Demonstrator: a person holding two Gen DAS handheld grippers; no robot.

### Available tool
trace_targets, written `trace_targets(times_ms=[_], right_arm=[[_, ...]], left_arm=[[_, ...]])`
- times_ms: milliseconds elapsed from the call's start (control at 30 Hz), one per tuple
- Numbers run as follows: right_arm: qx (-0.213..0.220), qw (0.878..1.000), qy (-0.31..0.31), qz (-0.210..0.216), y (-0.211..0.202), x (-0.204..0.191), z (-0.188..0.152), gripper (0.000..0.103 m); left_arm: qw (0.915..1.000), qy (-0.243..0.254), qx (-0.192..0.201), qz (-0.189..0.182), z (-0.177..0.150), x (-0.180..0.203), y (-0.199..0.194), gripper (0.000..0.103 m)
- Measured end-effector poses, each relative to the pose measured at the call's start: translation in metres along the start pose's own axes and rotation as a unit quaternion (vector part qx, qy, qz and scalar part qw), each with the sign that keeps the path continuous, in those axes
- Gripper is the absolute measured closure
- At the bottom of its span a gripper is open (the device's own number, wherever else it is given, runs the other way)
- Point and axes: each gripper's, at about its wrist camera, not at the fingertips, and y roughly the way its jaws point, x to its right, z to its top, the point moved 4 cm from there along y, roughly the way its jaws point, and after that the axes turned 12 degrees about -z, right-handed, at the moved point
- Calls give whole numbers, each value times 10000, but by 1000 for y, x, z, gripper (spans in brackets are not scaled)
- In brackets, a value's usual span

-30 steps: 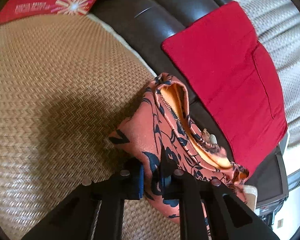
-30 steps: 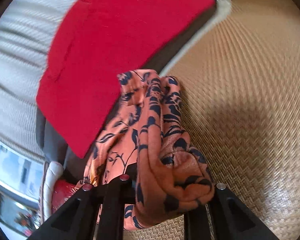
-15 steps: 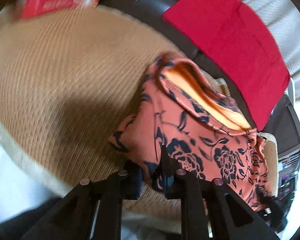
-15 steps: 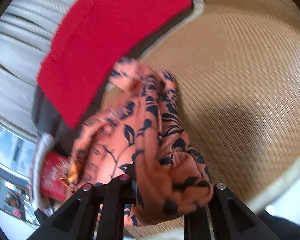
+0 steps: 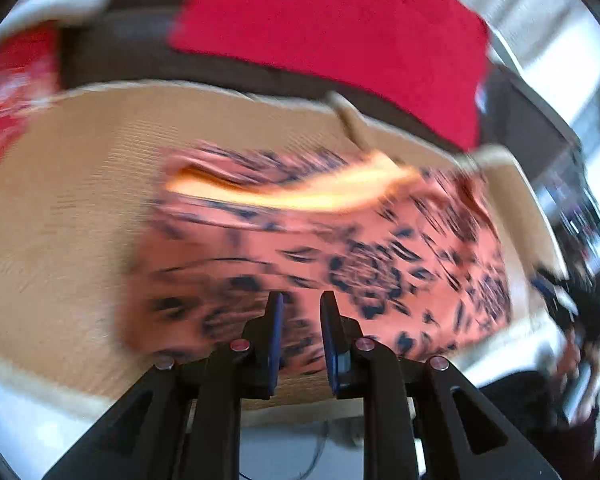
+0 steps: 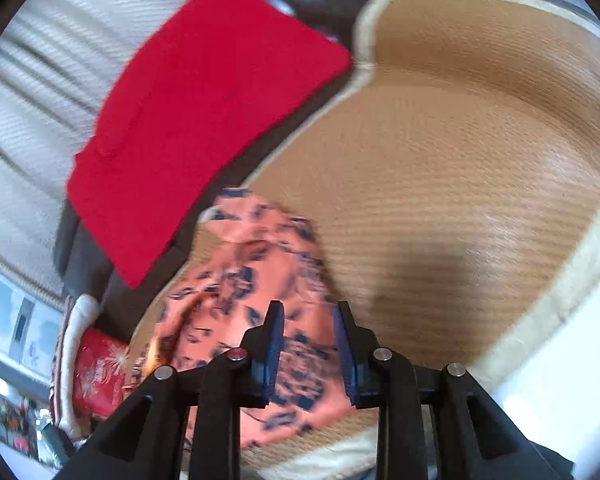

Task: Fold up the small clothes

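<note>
An orange garment with a dark blue flower print (image 5: 308, 248) lies spread flat on the tan woven mat (image 5: 60, 208); the view is blurred by motion. My left gripper (image 5: 300, 308) is open with a gap between its blue pads, just above the garment's near edge. In the right wrist view the same garment (image 6: 256, 280) lies at the mat's left part. My right gripper (image 6: 306, 320) is open over the garment's near corner and holds nothing. A folded red cloth (image 5: 340, 28) lies on the dark sofa beyond the mat; it also shows in the right wrist view (image 6: 196, 120).
A red printed packet (image 5: 12, 88) sits at the far left of the mat, and shows at lower left in the right wrist view (image 6: 96, 376). A cream ribbed cushion (image 6: 32, 92) lies behind the red cloth. The mat's pale border (image 6: 572, 280) runs near my right gripper.
Both grippers have opened and let go of the orange garment, which now lies spread on the mat instead of bunched in the jaws. Both cameras swung fast and pulled back.
</note>
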Motion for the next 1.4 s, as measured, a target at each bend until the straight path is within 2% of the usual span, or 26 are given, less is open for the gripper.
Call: trace_targets(times_ms=[33,100,200,300,400,433,500,567,633,700,767,867,967,1067,1133,1167,1200,1233,1267,1333,1367,1400], right_arm=[[-24,9999,-49,114,4,-9,0,74],[-53,9992,-162,353,21,-27,-1,74],[-216,9980,-372,461,52,-45,-10,74],[-649,9961,-277,525,74,-51,-18,74],[-677,9952,-386,595,80,-61,-21,74],[-629,9951,-460,601,80,-64,-21,74],[-566,9947,-596,611,76,-69,-23,74],[-571,9946,-591,639,79,-71,-22,74],[-607,9941,-625,649,82,-74,-19,74],[-586,9938,-717,612,88,-83,-15,74],[-494,9933,-898,535,92,-91,-7,74],[-341,9923,-1078,500,102,-103,16,74],[-489,9896,-1249,523,128,-112,39,74],[-338,9928,-1144,124,149,-103,62,73],[94,9936,-924,-640,155,-81,83,74],[59,9939,-794,-764,159,-72,87,74],[-182,9960,-444,-753,165,-59,89,74],[-372,9978,-51,-555,163,-49,88,74],[-262,9992,92,-297,151,-49,88,74],[349,9986,-375,85,114,-69,87,74],[666,9946,-731,319,95,-83,81,74],[733,9906,-1007,561,84,-96,71,74]], left_arm=[[9991,59,-381,-199,4,4,21,85],[9966,23,-740,-363,6,8,45,85],[9940,-101,-1020,-387,24,2,75,85],[9935,-301,-1046,-342,55,-11,93,85],[9960,-494,-703,-249,107,-25,100,85],[9968,-618,-435,-262,131,-31,95,85],[9960,-815,225,-272,157,-36,77,85],[9924,-799,858,-373,168,-30,52,84],[9941,-525,854,-409,156,-15,42,79],[9979,-262,574,-168,129,-5,43,79],[9994,-164,231,-175,92,-1,48,79],[9996,-227,138,45,57,-11,53,79],[9980,-514,177,336,39,-27,56,79],[9965,-606,237,515,37,-41,55,79],[9953,-763,354,474,37,-45,52,79],[9951,-808,351,458,35,-49,51,79],[9949,-820,344,472,34,-50,52,79],[9949,-784,360,523,31,-49,48,79],[9949,-683,396,627,30,-44,46,79],[9942,-377,545,850,28,-34,42,76],[9932,-194,642,956,24,-27,37,74],[9924,-91,714,995,22,-21,31,67]])
